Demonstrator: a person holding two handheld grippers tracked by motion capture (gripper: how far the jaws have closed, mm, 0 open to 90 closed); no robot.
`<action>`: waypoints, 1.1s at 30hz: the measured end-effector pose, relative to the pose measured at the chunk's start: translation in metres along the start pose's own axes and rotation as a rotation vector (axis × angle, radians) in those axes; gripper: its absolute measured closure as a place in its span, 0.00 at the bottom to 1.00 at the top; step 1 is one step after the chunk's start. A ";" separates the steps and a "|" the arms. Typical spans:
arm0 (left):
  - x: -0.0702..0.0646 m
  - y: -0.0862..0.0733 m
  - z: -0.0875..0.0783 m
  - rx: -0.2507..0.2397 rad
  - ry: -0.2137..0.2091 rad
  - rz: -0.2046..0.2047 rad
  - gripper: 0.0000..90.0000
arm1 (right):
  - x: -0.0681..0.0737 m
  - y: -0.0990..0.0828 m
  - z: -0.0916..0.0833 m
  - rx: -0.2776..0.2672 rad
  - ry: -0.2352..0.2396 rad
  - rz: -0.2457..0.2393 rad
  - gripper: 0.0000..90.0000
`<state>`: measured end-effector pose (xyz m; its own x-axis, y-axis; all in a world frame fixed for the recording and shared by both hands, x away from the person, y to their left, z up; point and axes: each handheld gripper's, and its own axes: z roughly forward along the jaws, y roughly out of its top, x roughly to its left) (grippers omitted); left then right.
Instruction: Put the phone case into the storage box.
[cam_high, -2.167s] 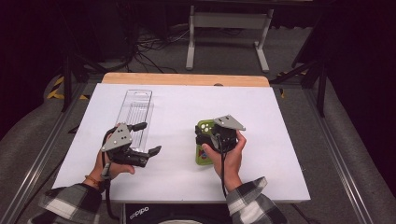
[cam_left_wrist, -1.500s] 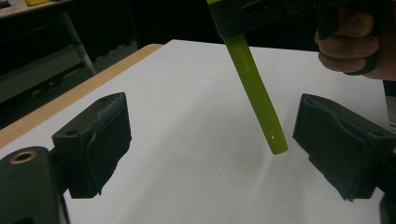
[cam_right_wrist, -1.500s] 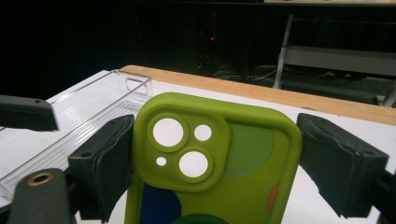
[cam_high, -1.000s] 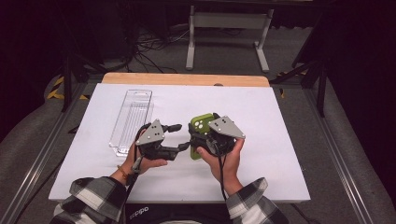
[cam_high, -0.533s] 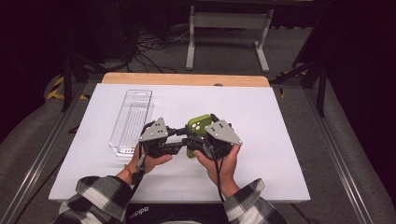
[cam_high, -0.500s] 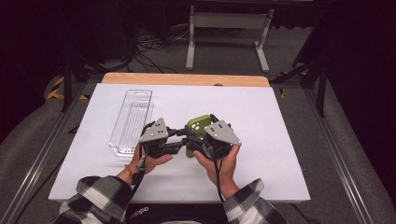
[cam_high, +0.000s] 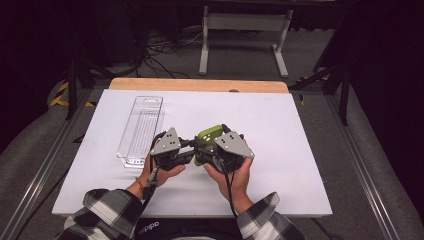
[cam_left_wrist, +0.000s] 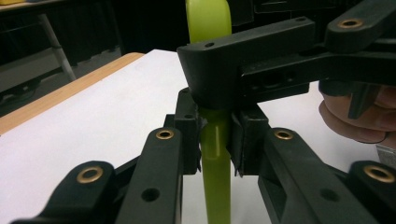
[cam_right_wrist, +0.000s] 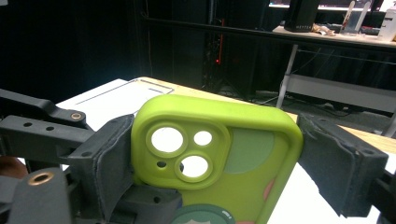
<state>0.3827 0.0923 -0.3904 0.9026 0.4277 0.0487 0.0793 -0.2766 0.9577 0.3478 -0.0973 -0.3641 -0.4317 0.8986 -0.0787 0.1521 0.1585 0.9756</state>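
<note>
Your right gripper (cam_high: 216, 150) clamps the green phone case (cam_high: 209, 135) by its long edges, holding it above the middle of the white table (cam_high: 300, 130). Your left gripper (cam_high: 192, 150) has just been closing, and its jaws now pinch the case's thin edge from the left. The clear plastic tray (cam_high: 140, 127) lies to the left.

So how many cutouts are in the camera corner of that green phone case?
3 large round holes: upper left, smaller upper right, lower middle. Two tiny pinholes sit beside them; others may be hidden. The phone case sits between the right claw's pads.
</note>
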 end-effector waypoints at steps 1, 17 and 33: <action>0.001 0.000 0.000 0.000 0.006 0.019 0.85 | 0.000 0.000 0.000 0.001 0.000 0.003 0.17; 0.005 -0.004 -0.003 0.004 0.023 0.004 0.86 | -0.005 0.004 -0.004 -0.022 0.040 0.033 0.17; 0.014 -0.005 -0.015 0.000 0.052 0.008 0.86 | -0.030 0.004 -0.021 -0.036 0.088 -0.171 0.16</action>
<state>0.3885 0.1122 -0.3902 0.8800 0.4695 0.0714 0.0720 -0.2805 0.9571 0.3423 -0.1320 -0.3534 -0.5251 0.8201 -0.2276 0.0388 0.2902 0.9562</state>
